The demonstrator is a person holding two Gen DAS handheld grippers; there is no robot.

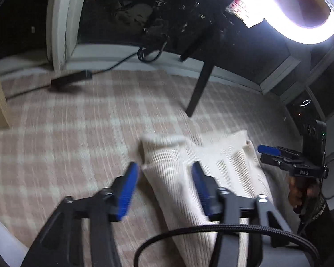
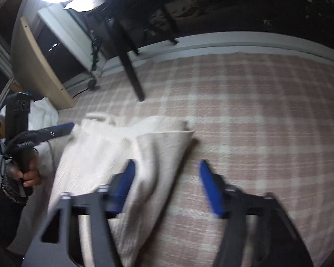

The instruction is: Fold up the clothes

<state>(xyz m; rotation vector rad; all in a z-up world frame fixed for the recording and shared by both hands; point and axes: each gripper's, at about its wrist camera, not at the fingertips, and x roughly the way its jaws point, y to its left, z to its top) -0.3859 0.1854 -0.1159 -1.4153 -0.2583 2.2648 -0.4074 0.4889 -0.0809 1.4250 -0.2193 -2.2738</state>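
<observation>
Cream knit garment (image 1: 211, 166) on carpet, between both spread hand-held grippers

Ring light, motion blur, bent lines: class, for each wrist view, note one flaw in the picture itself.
Left wrist view: the ring light blows out the top right corner, and the plaid rug smears with motion blur. Right wrist view: the same glare sits top left, the cream knit sweater is soft, and the rug's far edge bows from fisheye.
</observation>
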